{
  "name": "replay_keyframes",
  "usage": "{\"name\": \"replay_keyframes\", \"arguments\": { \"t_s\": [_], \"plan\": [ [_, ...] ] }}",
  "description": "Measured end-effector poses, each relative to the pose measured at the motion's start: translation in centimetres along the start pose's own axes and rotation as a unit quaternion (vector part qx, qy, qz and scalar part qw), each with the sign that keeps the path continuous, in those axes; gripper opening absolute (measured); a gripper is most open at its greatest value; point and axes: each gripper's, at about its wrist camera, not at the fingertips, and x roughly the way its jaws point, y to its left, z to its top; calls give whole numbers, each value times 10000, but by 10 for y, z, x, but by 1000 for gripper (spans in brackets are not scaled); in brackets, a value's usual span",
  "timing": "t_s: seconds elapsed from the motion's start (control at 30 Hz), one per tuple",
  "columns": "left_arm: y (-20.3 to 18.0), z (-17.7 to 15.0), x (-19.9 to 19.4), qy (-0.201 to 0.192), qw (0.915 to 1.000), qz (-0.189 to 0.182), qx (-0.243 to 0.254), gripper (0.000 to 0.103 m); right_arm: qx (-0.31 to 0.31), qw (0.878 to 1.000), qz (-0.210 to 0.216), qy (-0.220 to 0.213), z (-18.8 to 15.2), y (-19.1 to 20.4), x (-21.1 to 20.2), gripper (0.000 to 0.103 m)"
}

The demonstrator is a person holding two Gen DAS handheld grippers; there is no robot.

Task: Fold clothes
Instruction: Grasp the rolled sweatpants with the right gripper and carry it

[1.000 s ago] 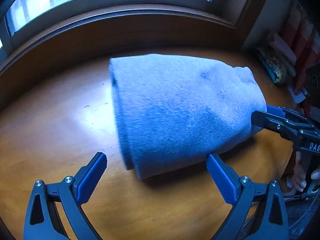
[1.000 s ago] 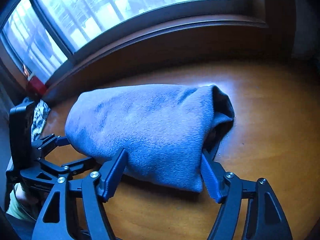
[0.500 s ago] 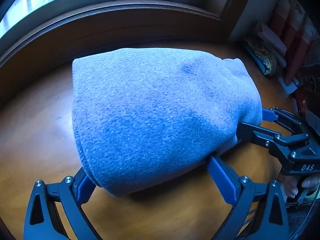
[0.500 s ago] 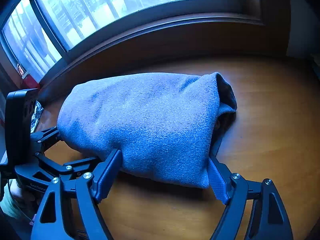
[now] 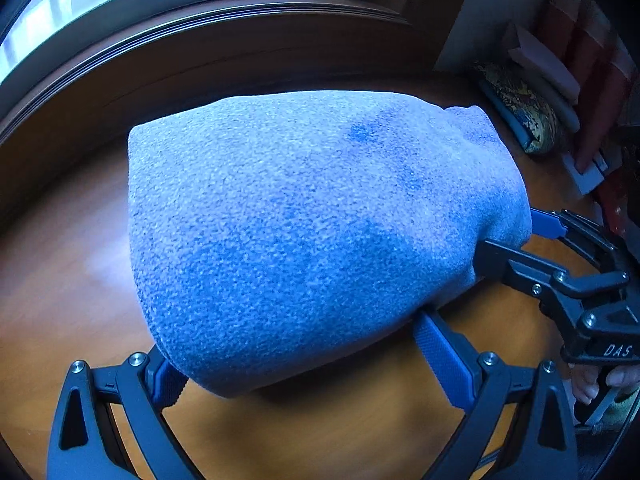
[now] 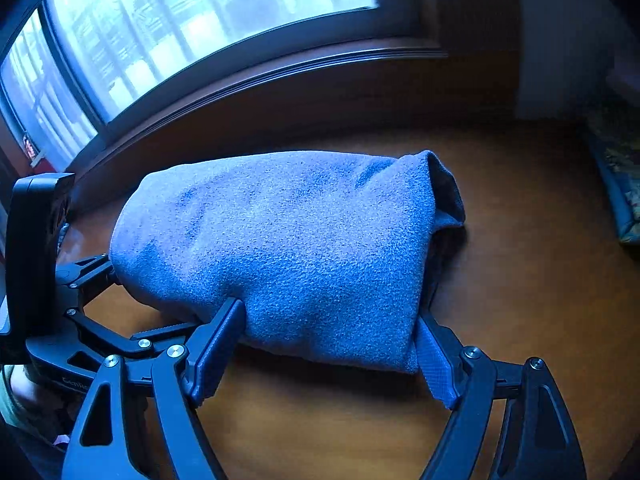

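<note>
On the wooden table (image 5: 72, 280), a folded blue fleece (image 5: 312, 232) is lying between both spread tongs.

Left wrist view: the left gripper (image 5: 304, 364) is standing agape, the fleece now filling mid-frame, nearer than before. Right wrist view: the right gripper (image 6: 328, 352) is straddling the fleece's lower edge, jaws wide; the window (image 6: 180, 28) is blurring.

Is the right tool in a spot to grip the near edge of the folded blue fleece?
Probably yes: the right tool is open, the folded blue fleece already sits between its pads, and nothing blocks it.
</note>
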Motion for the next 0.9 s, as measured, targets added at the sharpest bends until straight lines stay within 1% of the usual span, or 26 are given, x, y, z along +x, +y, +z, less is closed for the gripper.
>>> {"name": "replay_keyframes", "arguments": {
  "t_s": [0.17, 0.33, 0.4, 0.5, 0.6, 0.77, 0.9],
  "plan": [
    [-32, 16, 11, -50, 10000, 49, 27, 102, 25, 10000, -23, -10, 6, -41, -7, 81],
    [-47, 23, 14, -94, 9999, 99, -6, 102, -24, 10000, -21, -5, 13, -72, -10, 81],
    [-53, 28, 16, -104, 9999, 126, -44, 102, -35, 10000, -20, -8, 17, -70, -6, 81],
    [-44, 21, 6, -112, 9998, 166, -87, 102, -43, 10000, -17, -16, 20, -79, -6, 81],
    [-48, 25, 8, -111, 9997, 205, -108, 102, -58, 10000, -26, -39, 21, -86, -8, 81],
    [-57, 29, 13, -92, 9993, 369, -18, 103, -26, 10000, -22, -65, 14, -96, -13, 81],
    [-63, 31, 17, -89, 9987, 488, 63, 103, 7, 9999, -57, -89, 18, -107, -16, 81]
  ]
}}
